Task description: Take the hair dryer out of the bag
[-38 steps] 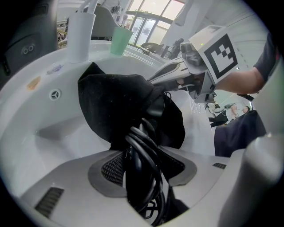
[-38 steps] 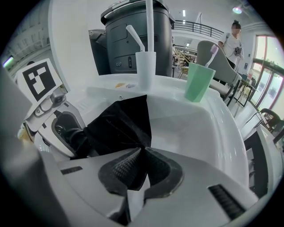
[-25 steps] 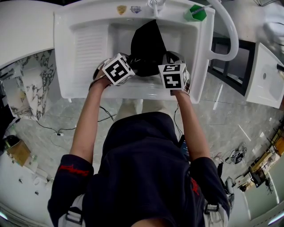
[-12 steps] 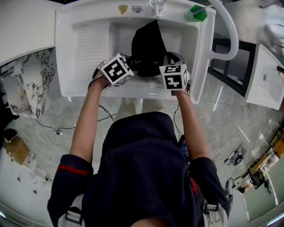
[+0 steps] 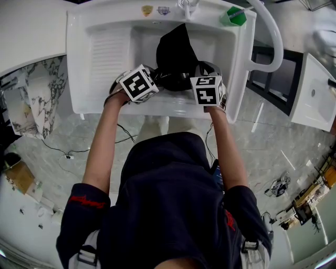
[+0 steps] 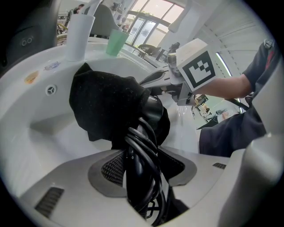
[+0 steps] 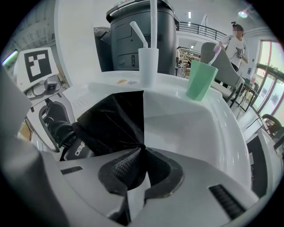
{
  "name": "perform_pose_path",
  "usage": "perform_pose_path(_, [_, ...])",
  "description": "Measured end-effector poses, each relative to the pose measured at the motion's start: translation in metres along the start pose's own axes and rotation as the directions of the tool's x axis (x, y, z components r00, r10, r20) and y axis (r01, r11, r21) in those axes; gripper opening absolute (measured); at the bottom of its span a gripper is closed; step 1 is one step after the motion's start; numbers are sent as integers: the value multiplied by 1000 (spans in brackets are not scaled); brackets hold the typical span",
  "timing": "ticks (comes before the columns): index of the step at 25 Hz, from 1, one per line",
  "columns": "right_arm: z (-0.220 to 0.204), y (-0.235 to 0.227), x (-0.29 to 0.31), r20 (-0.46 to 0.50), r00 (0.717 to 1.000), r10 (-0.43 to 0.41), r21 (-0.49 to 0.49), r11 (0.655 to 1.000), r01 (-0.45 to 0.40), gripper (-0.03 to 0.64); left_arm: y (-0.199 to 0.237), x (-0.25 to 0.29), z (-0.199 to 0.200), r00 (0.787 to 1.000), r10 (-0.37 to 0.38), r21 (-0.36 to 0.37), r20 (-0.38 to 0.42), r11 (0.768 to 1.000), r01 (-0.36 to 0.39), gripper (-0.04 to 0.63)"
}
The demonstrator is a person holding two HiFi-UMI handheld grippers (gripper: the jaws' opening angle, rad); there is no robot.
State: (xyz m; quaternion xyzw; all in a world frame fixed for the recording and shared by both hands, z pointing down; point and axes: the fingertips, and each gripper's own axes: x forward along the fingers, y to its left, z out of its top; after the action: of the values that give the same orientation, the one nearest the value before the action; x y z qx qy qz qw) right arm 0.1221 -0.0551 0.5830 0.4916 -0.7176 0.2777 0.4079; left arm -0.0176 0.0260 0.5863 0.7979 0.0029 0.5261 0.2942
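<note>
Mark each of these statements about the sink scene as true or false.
1. The right gripper pinches the black bag. True.
2. The left gripper is empty. False: it is closed on the hair dryer, at its cord-wrapped handle.
3. The bag lies on the floor. False: it lies in the white sink.
4. A green cup stands on the sink's rim. True.

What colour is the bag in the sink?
Black; the fabric bag shows best in the right gripper view.

White sink (image 5: 84, 58) under right tongs (image 7: 140, 170); marble floor (image 5: 262, 131), second basin (image 5: 315, 89) off to its right; bright windows (image 6: 144, 26) beyond left tongs (image 6: 142, 177).
</note>
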Motion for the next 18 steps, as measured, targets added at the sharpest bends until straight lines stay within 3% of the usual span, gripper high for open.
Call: perform_pose_path(18, [2, 1, 2, -6, 1000, -21, -2, 1000, 21, 43, -18, -9, -13, 998, -41, 53, -57, 998, 44, 221])
